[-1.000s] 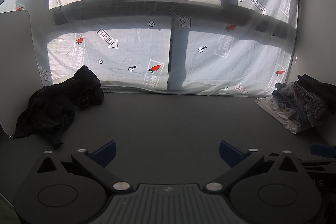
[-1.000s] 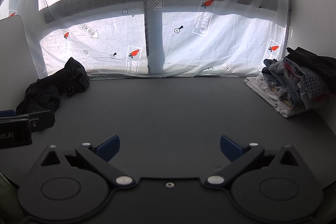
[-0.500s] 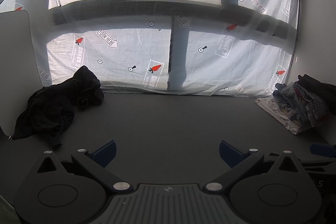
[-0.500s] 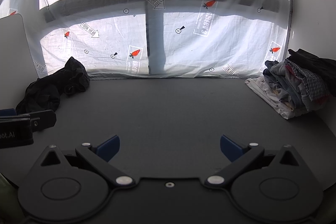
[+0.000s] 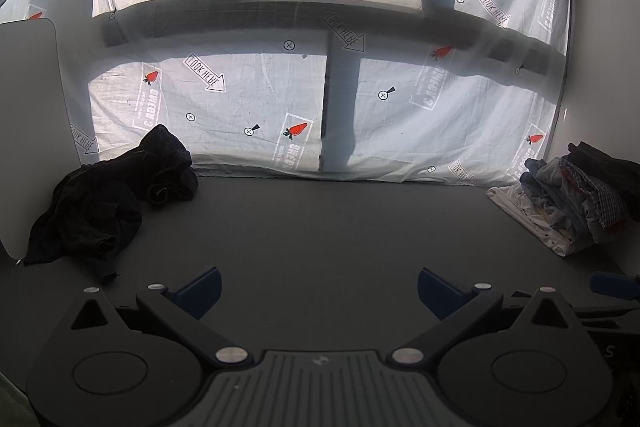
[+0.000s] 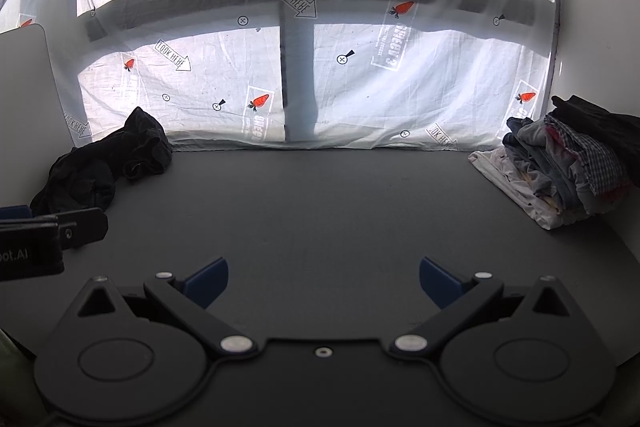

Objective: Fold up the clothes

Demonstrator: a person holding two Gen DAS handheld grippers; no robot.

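1. My left tool point(image 5: 318, 285) hangs released over the matte dark grey bench point(image 5: 320, 227), blue-tipped fingers spread wide, gripping nothing.
2. My right tool point(image 6: 324, 277) is likewise spread and empty.
3. A crumpled black garment point(image 5: 108, 199) lies in a soft heap at the far left of the bench.
4. A stack of folded mixed-fabric clothes point(image 6: 560, 167), white, denim and checked, sits far right.
5. A wrinkled white printed sheet point(image 5: 240, 99) covers the window behind.
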